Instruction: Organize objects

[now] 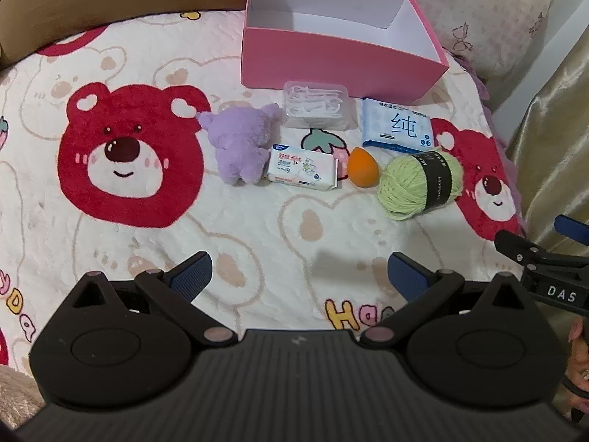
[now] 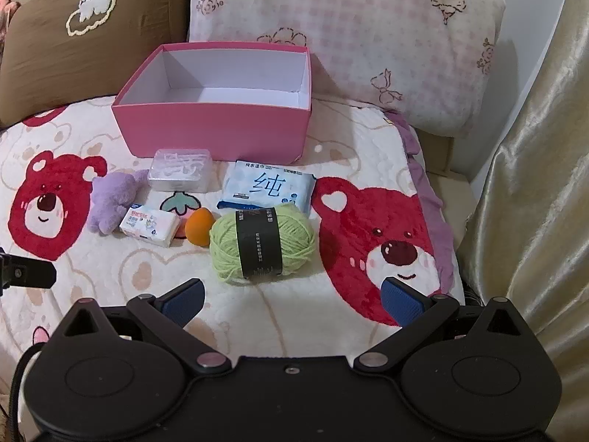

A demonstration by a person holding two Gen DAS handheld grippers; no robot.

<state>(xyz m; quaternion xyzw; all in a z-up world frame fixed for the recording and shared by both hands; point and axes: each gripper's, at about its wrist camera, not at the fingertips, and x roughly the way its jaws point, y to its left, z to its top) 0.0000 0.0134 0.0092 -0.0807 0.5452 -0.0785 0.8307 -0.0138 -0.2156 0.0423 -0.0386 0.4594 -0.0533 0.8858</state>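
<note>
Both tongs, left [image 1: 300, 272] and right [image 2: 292, 298], hang spread and empty; the pink box [image 2: 213, 125], seemingly empty, awaits the yarn [image 2: 261, 246] nearest the bed's front edge.

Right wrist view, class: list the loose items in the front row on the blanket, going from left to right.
purple plush toy → small white wipes pack → orange sponge → green yarn ball.

Left gripper [image 1: 300, 276] low and level, jaws spread wide, nothing between them. Right gripper [image 2: 292, 300] just to its right, same pose, jaws wide apart, holding nothing, both pointing far.
</note>
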